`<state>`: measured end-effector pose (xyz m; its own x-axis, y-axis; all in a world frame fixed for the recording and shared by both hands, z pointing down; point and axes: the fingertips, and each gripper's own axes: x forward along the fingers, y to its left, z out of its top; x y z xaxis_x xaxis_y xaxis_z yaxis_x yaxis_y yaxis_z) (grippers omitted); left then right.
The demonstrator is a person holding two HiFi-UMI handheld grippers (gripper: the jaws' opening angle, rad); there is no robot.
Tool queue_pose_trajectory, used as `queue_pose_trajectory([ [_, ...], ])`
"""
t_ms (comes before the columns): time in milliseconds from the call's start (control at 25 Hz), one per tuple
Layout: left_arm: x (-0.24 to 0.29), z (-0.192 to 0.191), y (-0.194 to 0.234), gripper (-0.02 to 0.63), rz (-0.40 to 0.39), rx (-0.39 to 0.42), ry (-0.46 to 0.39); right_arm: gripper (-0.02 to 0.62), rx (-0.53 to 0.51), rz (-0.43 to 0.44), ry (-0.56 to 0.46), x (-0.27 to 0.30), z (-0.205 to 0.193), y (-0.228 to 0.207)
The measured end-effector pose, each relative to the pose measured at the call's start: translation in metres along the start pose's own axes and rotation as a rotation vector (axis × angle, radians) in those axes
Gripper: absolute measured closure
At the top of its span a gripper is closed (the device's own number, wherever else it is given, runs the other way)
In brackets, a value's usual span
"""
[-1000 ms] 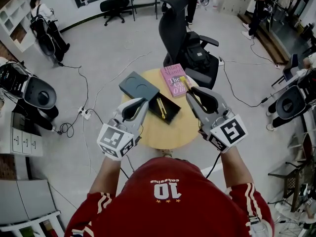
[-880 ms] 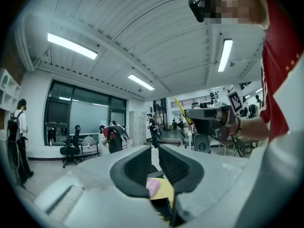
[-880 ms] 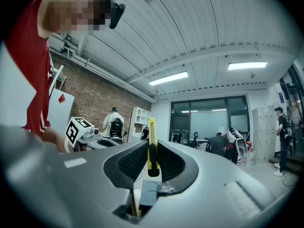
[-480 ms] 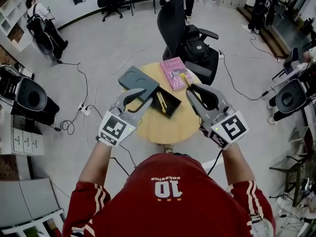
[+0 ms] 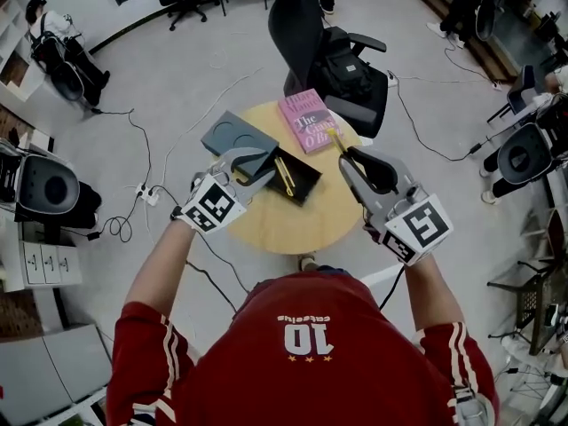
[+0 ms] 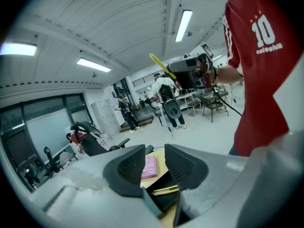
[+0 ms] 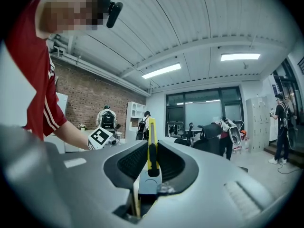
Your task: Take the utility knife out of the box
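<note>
Between the jaws of the right gripper (image 7: 151,147) we see the yellow utility knife (image 7: 151,127). It is pinched in a narrow gap and stands upright past the fingertips. In the head view the right gripper (image 5: 348,156) hangs over the right part of the table (image 5: 284,224). The utility knife (image 5: 335,138) sticks out ahead of it, clear of the box, and its tip shows against the near corner of the pink book (image 5: 308,121).

On the left gripper (image 6: 156,156) the jaws are wide and have just been opening, with nothing gripped. Through the gap we see only the box and book further off. From the head view the left gripper (image 5: 264,165) sits at the left rim of the box (image 5: 306,183).

The box is black, open and about mid-table. A slim yellow item (image 5: 284,176) lies inside it, and we cannot tell what it is. A dark grey lid (image 5: 232,136) lies flat just beside the box, on its left. The book lies near the table's far edge, just past the box.

Behind the table stands a black office chair (image 5: 297,25) with a black backpack (image 5: 342,60) on its seat. Cables (image 5: 417,131) trail over the grey floor (image 5: 177,69). At the bottom of the head view we see the person's red shirt (image 5: 302,362).
</note>
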<state>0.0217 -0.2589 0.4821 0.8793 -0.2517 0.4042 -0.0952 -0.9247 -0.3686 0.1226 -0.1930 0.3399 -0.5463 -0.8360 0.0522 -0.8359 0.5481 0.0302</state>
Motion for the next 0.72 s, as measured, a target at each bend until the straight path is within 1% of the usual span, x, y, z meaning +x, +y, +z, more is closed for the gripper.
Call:
queue_pose_trajectory([
  [120,0.026,-0.036,-0.007,0.485,-0.084,0.013,0.057,0.531,0.018,-0.015,0.019,-0.001,-0.009,-0.011],
  [280,0.060,-0.078,-0.018,0.485,-0.224,0.113,0.150,0.531,0.039,-0.038,0.044,-0.001,-0.021,-0.025],
  [400,0.082,-0.110,-0.023,0.485,-0.314,0.148,0.210,0.531,0.051,-0.052,0.056,0.001,-0.030,-0.034],
  [600,0.110,-0.148,-0.028,0.476,-0.400,0.165,0.268,0.532,0.059,-0.073,0.090,0.002,-0.043,-0.047],
  [720,0.124,-0.170,-0.037,0.476,-0.468,0.219,0.308,0.531,0.069,-0.093,0.098,-0.002,-0.047,-0.055],
])
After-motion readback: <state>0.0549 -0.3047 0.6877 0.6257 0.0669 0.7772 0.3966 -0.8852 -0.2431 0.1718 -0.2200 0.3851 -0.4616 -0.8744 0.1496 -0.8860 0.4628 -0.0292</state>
